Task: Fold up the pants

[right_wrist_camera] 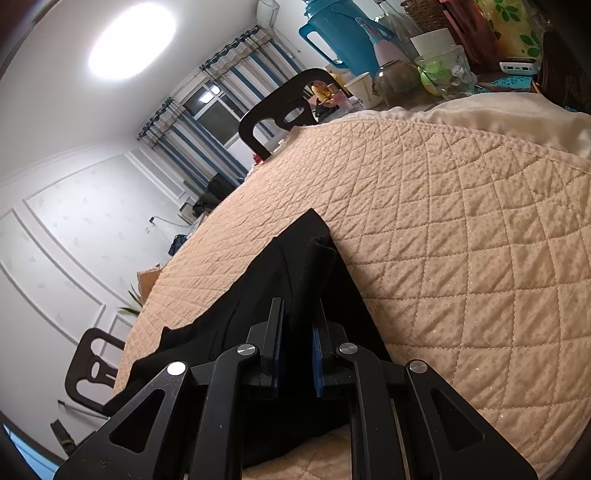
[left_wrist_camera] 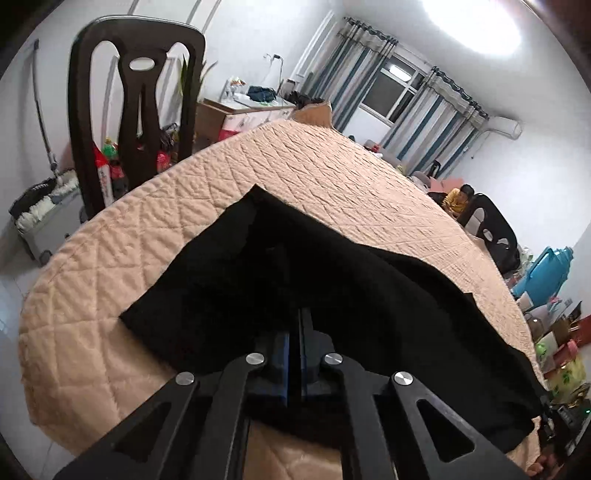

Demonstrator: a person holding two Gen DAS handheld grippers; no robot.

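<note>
The black pants [left_wrist_camera: 258, 266] lie spread on a round table under a beige quilted cover [left_wrist_camera: 295, 166]. In the left wrist view my left gripper [left_wrist_camera: 298, 314] is over the near part of the cloth. Its jaws are pressed together, with the tips sunk into a fold of the pants. In the right wrist view my right gripper [right_wrist_camera: 297, 306] is shut on a bunched edge of the pants [right_wrist_camera: 310, 236]. That cloth rises between its blue pads to a corner just beyond the tips, and the rest trails off to the left over the cover [right_wrist_camera: 461, 240].
A dark chair [left_wrist_camera: 136, 110] stands behind the table's far left edge and another chair [right_wrist_camera: 280, 107] at the far side. A blue jug [right_wrist_camera: 340, 33], jars and cups crowd the table's far right. A person in yellow [left_wrist_camera: 458, 199] sits beyond.
</note>
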